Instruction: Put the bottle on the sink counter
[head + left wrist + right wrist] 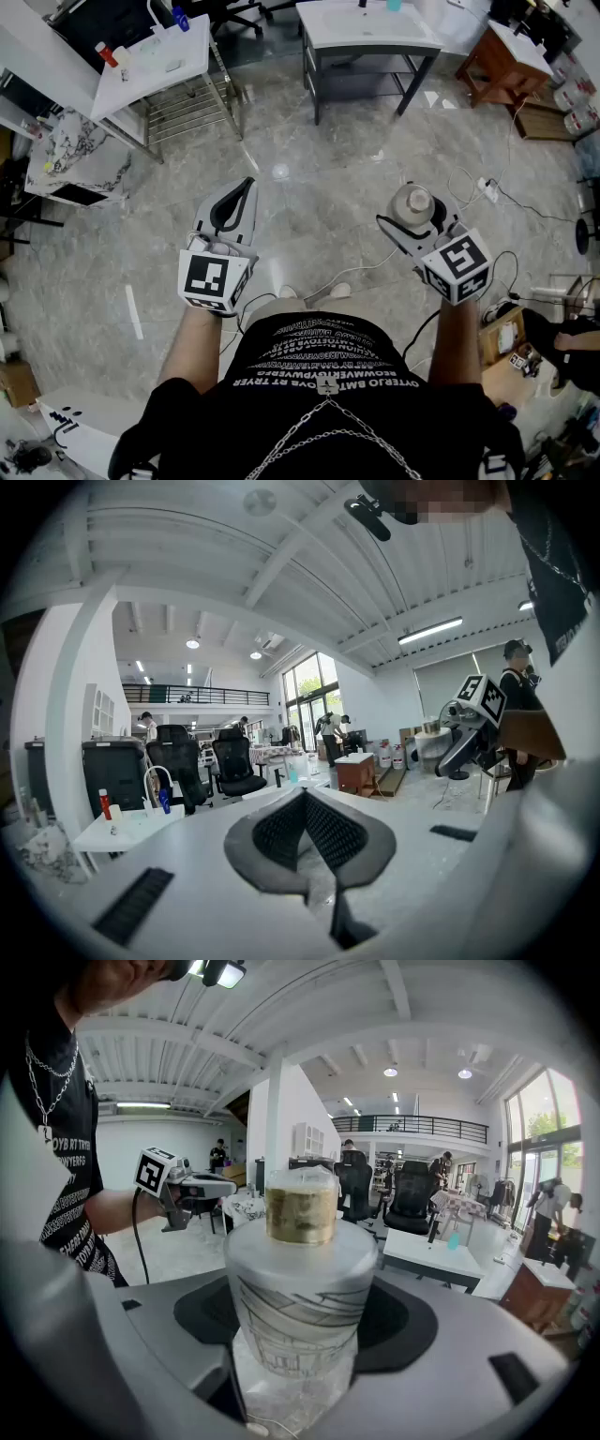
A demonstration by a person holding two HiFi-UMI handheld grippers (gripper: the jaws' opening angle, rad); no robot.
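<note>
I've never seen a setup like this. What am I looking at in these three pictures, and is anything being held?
There is no robot here: a person carries a handheld two-jaw gripper in each hand. One picture looks down from a camera on the person's head. The other two each look along one gripper's jaws. The right gripper is shut on a frosted bottle with a gold neck. The left gripper is shut and empty. Below them is marbled floor, and a white sink counter stands ahead.

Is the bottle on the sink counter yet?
Not yet. Picking up looks done: the right gripper holds the bottle between its jaws, above the floor. The left gripper is shut and empty. Left to do: carry it to the sink counter across the room and set it down.
</note>
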